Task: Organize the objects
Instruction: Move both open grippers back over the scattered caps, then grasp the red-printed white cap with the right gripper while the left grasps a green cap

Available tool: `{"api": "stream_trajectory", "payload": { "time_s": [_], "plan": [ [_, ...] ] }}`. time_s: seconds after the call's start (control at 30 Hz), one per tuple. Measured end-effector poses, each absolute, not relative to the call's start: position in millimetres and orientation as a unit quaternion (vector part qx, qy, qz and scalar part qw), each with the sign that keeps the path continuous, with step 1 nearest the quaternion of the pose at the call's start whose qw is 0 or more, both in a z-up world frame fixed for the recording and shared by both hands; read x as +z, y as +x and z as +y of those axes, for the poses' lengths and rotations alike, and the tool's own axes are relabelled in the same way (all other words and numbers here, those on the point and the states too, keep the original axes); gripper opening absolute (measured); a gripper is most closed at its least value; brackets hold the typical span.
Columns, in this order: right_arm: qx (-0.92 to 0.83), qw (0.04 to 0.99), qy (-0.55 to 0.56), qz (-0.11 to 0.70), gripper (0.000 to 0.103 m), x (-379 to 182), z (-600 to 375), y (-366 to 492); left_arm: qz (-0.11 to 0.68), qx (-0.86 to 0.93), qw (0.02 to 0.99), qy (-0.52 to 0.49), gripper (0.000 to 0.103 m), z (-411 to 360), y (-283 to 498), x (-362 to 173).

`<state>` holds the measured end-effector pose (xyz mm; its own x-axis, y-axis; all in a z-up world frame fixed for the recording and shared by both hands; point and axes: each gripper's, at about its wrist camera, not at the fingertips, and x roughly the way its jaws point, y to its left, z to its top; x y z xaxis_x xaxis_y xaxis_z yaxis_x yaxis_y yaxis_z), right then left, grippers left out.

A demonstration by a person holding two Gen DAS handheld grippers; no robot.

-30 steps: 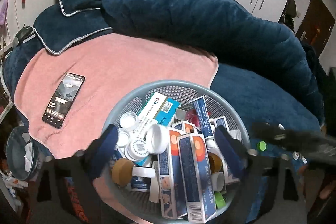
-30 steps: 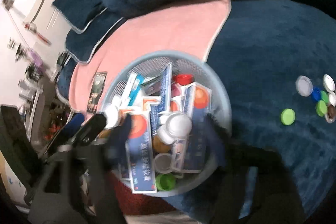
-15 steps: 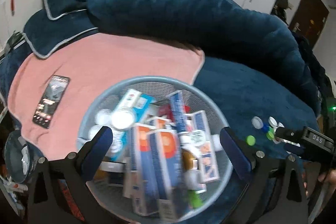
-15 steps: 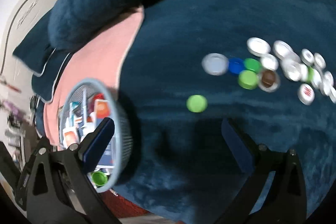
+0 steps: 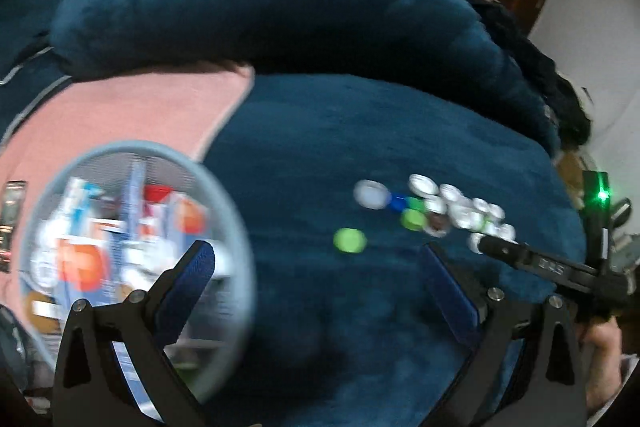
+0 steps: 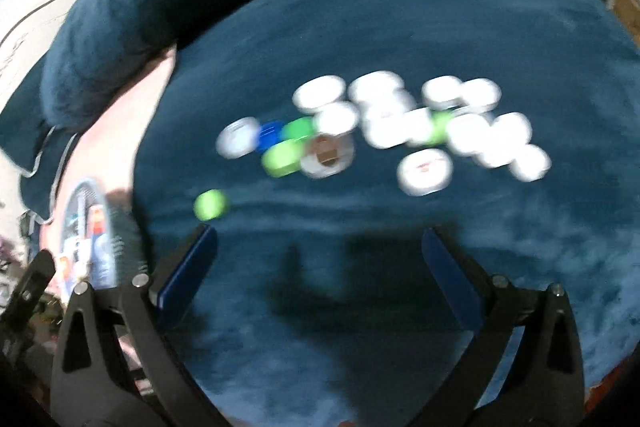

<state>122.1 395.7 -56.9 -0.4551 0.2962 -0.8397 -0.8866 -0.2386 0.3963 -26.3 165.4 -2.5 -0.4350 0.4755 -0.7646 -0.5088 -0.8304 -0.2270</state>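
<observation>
A: What has changed in the last second?

B: Both views have swung right, away from the mesh basket [image 5: 224,187] full of medicine boxes and over to the bottle caps [image 6: 400,123] on the blue blanket [image 5: 360,131]. A second ago each gripper hung right over the basket; now it sits at the left edge of both views.

A: And the jaws?

B: The left gripper [image 5: 316,259] is spread wide with nothing between its fingers. The right gripper [image 6: 320,247] is the same, spread and empty, pointing at bare blanket just short of the caps.

A: Where exactly are the caps?

B: Clustered to the right of the basket, well apart from it. A lone green cap [image 6: 211,203] lies nearest, left of the main heap of white, green and blue ones. Everything is motion-blurred.

A: So what does that mean?

B: I judge nothing has been picked up yet; the caps look like the next target, probably to be gathered into the basket.
</observation>
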Motion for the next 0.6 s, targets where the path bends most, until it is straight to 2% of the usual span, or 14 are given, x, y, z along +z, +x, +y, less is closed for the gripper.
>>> {"api": "stream_trajectory", "payload": {
  "time_s": [0.1, 0.17, 0.23, 0.4, 0.43, 0.47, 0.5, 0.6],
  "plan": [
    [0.713, 0.44, -0.316, 0.445, 0.102, -63.3, 409.0, 144.3, 0.032, 0.839, 0.3, -0.452, 0.102, 186.5, -17.2, -10.4],
    [0.707, 0.44, -0.323, 0.449, 0.098, -74.5, 421.2, 150.9, 0.041, 0.837, 0.3, -0.456, 0.102, 196.8, -14.2, -15.1],
    [0.701, 0.438, -0.334, 0.453, 0.08, -87.5, 432.7, 151.9, 0.048, 0.838, 0.297, -0.456, 0.102, 203.5, -14.1, -18.3],
    [0.696, 0.429, -0.365, 0.445, 0.057, -114.7, 447.1, 141.6, 0.059, 0.835, 0.296, -0.461, 0.102, 219.8, -18.9, -32.0],
    [0.698, 0.43, -0.366, 0.439, 0.044, -116.7, 447.7, 141.0, 0.062, 0.833, 0.296, -0.462, 0.102, 222.6, -20.8, -36.7],
    [0.701, 0.434, -0.369, 0.428, 0.036, -117.3, 448.3, 140.3, 0.065, 0.832, 0.296, -0.465, 0.102, 226.4, -21.6, -42.2],
    [0.706, 0.437, -0.371, 0.416, 0.033, -116.3, 447.9, 140.5, 0.065, 0.831, 0.296, -0.466, 0.102, 229.9, -22.0, -48.0],
    [0.72, 0.429, -0.341, 0.426, 0.033, -107.8, 444.1, 153.9, 0.062, 0.826, 0.291, -0.478, 0.102, 242.0, -24.1, -73.5]
  ]
}}
